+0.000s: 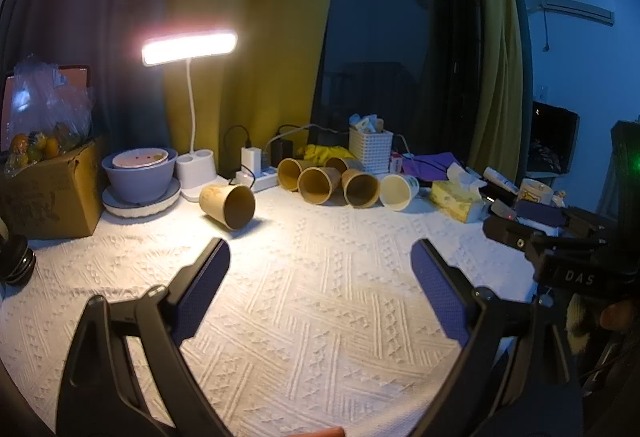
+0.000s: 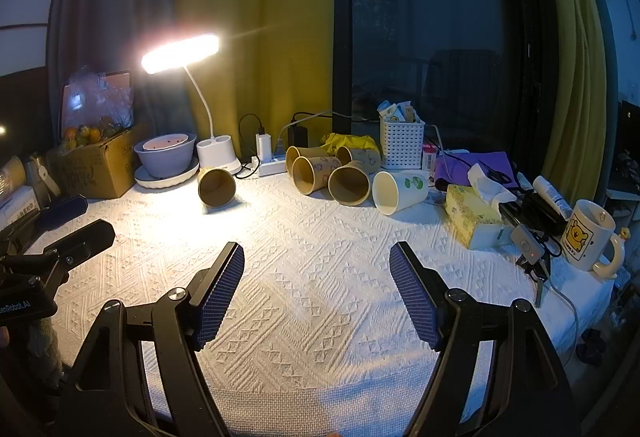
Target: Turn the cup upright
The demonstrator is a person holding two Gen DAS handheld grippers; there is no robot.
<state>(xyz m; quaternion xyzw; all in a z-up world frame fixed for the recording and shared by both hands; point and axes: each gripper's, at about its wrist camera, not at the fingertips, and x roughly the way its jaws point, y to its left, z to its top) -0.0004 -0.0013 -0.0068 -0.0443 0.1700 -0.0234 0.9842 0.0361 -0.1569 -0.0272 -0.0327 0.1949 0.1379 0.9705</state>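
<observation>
A brown paper cup (image 1: 228,206) lies on its side under the lamp, mouth toward me; it also shows in the right wrist view (image 2: 216,186). Several more brown cups (image 1: 320,184) (image 2: 320,173) and a white cup (image 1: 398,191) (image 2: 398,191) lie on their sides in a row further right. My left gripper (image 1: 320,257) is open and empty, above the white cloth, short of the cups. My right gripper (image 2: 317,257) is open and empty too, also well short of them. The left gripper's body shows at the left edge of the right wrist view (image 2: 60,237).
A lit desk lamp (image 1: 190,47) stands at the back, with a bowl on a plate (image 1: 138,175) and a cardboard box (image 1: 52,193) to its left. A power strip (image 2: 272,165), white basket (image 2: 401,145), tissue box (image 2: 472,215) and mug (image 2: 588,235) crowd the back and right.
</observation>
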